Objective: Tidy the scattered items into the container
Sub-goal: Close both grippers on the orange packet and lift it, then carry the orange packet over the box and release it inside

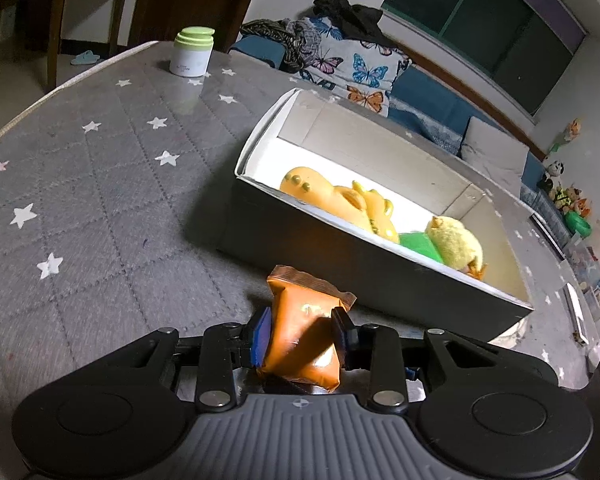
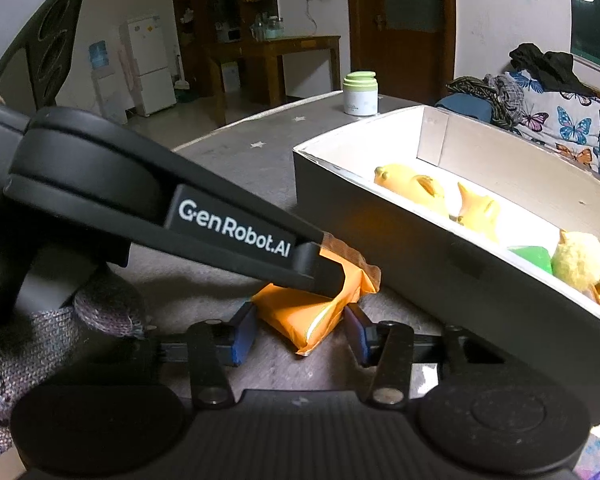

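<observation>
The left gripper (image 1: 302,334) pinches an orange packet (image 1: 304,336) between its two pads, so its jaws are narrow and holding. The packet stands up out of the jaws, long way pointing up and away, above the grey mat (image 1: 100,208). The right gripper (image 2: 300,334) is just beside it. Its blue pads sit on each side of the packet's low end, and I cannot tell if they press on it. The box (image 1: 340,248) is near, to the right and a bit farther off. Its long side lies across the way. The left gripper looks best placed to drop the packet in.
</observation>
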Demonstrator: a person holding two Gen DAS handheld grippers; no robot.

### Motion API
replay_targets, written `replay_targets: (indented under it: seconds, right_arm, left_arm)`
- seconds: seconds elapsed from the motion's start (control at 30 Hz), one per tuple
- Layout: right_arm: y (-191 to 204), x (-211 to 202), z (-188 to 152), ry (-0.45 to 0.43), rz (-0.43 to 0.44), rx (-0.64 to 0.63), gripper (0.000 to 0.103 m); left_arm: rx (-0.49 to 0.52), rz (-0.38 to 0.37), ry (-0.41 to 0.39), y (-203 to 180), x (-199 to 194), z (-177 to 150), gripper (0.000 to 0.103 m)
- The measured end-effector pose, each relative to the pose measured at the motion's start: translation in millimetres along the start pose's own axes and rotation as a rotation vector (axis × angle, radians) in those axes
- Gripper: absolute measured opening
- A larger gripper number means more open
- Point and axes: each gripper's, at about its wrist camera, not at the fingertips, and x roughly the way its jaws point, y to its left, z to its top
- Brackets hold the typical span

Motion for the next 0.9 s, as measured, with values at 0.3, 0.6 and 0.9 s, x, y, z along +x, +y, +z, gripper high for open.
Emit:
replay_targets:
  seconds: [0.3,0.6,0.9]
  right_arm:
    - [1.6,-38.9,-1.0,-0.09,-0.024,-0.029,0.046]
    - [-23.6,-67.8,23.5,-0.197,-0.093,-0.019,0.044]
    - [-74.9,-63.1,41.8,-0.173,-0.153,0.042,0.044]
  left_arm:
    - [0.036,-0.033,-0.077,-26.7,-29.5,4.0,0.035]
    - [0.106,-0.094,-0.138,-62.7,-23.5,41.7,0.035]
    - [0.117,-0.152,-0.092,-84.7,25.9,71.1,0.035]
